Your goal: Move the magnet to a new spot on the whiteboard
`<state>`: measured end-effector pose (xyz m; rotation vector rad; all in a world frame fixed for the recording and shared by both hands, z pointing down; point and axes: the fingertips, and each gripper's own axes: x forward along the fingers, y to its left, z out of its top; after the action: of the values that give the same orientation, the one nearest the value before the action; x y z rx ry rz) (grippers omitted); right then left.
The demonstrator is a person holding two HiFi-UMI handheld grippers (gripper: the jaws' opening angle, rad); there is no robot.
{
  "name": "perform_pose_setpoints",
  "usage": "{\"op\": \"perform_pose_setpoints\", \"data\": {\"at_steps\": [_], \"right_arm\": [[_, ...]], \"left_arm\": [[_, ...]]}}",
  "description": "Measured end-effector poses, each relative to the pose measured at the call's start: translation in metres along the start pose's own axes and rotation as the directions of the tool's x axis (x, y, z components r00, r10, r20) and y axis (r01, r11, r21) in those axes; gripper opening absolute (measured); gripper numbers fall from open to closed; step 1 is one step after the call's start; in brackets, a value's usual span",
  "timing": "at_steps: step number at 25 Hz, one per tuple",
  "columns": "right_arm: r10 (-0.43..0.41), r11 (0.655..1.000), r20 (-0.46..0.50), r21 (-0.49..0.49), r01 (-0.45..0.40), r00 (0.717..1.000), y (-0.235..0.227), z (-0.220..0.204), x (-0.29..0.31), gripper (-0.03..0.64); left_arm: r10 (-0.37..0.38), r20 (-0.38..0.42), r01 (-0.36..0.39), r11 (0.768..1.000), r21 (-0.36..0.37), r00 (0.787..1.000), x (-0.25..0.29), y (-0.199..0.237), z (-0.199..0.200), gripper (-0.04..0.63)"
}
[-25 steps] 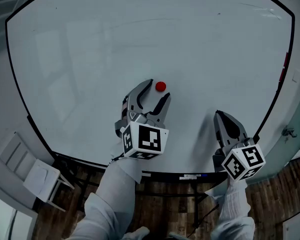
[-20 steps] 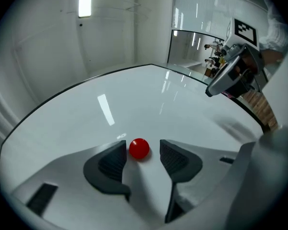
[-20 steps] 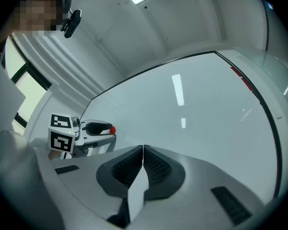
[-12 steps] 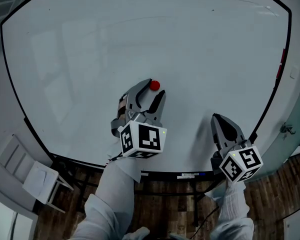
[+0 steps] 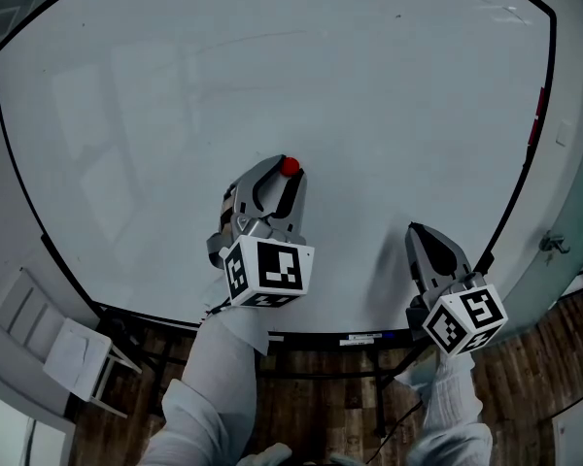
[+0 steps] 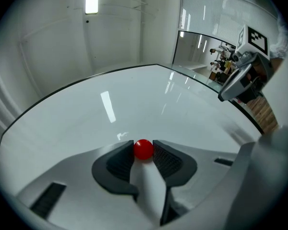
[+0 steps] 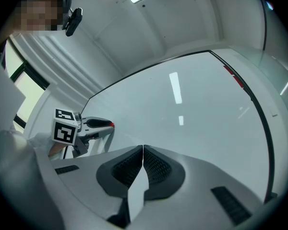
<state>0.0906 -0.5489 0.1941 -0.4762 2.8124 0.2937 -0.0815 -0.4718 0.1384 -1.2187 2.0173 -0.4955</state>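
The black-edged whiteboard point(image 5: 175, 85) fills most of the head view. A small round red magnet point(image 5: 290, 166) sits on its surface just below the middle of the picture. At the right edge clings a narrow red piece point(image 5: 540, 102), perhaps a marker. Along the bottom runs wood-plank floor point(image 5: 330, 396).

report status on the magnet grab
Left gripper jaws just closing, pads now on the red magnet. Magnet against the whiteboard, low centre. Right gripper shut, empty, off to the side. Nothing in the way.
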Motion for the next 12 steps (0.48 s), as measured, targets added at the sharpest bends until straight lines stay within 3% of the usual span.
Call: {"op": "perform_pose_setpoints", "data": {"at_steps": [6,12], "right_arm": [[-0.004,0.998,-0.024,-0.062,0.003,1.000,0.003,-0.008,0.000,0.028],[-0.018,0.998,-0.019,-0.060,0.017,1.000,0.007,-0.005,-0.007,0.028]], "left_arm": [[-0.004,-0.004,0.004,0.999,-0.049,1.000,-0.004,0.004,0.001,0.126],[0.005,0.023,-0.003,0.996,-0.084,1.000,-0.029,0.012,0.010,0.126]]}}
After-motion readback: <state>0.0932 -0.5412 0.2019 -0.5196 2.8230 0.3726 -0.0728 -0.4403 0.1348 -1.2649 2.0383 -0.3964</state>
